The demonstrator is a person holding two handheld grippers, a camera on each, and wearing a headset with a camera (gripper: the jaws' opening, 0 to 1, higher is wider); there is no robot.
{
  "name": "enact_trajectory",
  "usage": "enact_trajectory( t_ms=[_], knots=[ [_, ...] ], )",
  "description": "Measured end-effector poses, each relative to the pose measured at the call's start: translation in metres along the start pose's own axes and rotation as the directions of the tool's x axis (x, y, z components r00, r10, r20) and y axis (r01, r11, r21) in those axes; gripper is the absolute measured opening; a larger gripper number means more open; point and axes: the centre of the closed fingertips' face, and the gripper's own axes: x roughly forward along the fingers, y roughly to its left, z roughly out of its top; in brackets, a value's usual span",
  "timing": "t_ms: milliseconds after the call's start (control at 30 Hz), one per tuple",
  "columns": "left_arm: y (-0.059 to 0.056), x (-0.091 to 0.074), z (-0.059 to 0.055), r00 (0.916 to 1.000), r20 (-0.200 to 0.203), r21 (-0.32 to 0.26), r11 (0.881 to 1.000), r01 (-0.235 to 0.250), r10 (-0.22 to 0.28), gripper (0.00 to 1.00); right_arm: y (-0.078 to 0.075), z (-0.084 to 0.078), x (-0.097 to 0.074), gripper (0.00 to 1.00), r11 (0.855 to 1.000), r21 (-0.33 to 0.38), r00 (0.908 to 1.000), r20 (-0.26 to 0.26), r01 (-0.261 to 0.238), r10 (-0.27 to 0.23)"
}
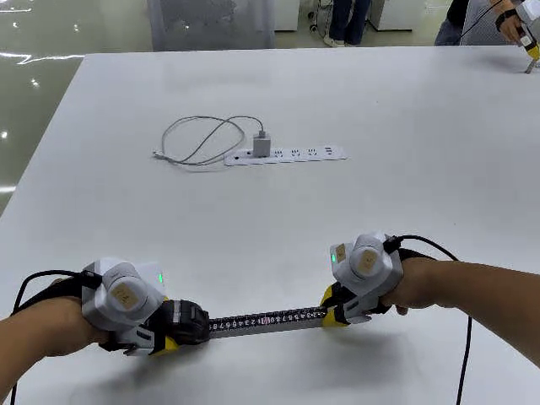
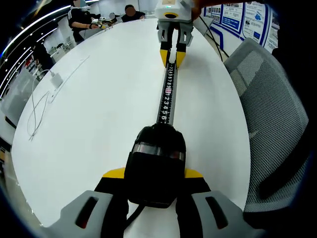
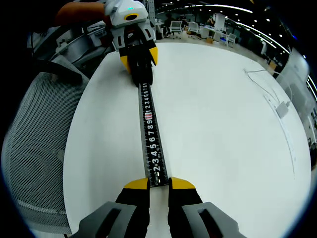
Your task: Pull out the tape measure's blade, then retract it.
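Note:
A black tape measure case (image 2: 156,163) sits between the yellow-tipped jaws of my left gripper (image 2: 154,173), which is shut on it near the table's front edge (image 1: 181,322). Its blade (image 1: 266,319), marked with black numerals, runs out flat along the table to my right gripper (image 1: 331,307). In the right gripper view the blade (image 3: 151,136) ends between the jaws of that gripper (image 3: 158,184), shut on the blade's tip. The left gripper view shows the blade (image 2: 167,94) stretching away to the right gripper (image 2: 172,55).
A white power strip (image 1: 287,154) with a grey charger and a looped cable (image 1: 198,139) lies mid-table. A mesh chair (image 3: 39,148) stands beside the table's near edge. Another person's gripper (image 1: 530,46) works at the far right corner.

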Motion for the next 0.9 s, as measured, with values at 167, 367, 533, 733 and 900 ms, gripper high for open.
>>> enact_trajectory(
  t_ms=[167,367,533,733,900],
  knots=[
    [0.000,0.000,0.000,1.0000,0.000,-0.002,1.000,-0.001,0.001,0.32,0.000,-0.004,-0.002,0.09,1.000,0.000,1.0000,-0.004,0.002,-0.002],
    [-0.001,0.000,0.000,1.0000,0.000,-0.001,1.000,-0.001,0.001,0.32,0.000,-0.007,-0.004,0.09,1.000,-0.001,1.0000,-0.009,0.001,-0.001],
    [-0.001,0.000,0.000,1.0000,0.001,-0.002,1.000,-0.001,0.001,0.32,0.000,-0.010,-0.005,0.09,1.000,0.001,0.9999,-0.011,0.000,0.000],
    [-0.001,0.000,0.000,1.0000,0.001,-0.002,1.000,-0.001,0.001,0.32,-0.001,-0.014,-0.008,0.09,1.000,0.007,0.9999,-0.012,0.002,-0.001],
    [-0.001,0.000,0.000,1.0000,0.000,-0.003,1.000,-0.002,0.002,0.32,-0.002,-0.018,-0.009,0.09,1.000,0.008,0.9999,-0.015,0.002,-0.002]
  ],
)
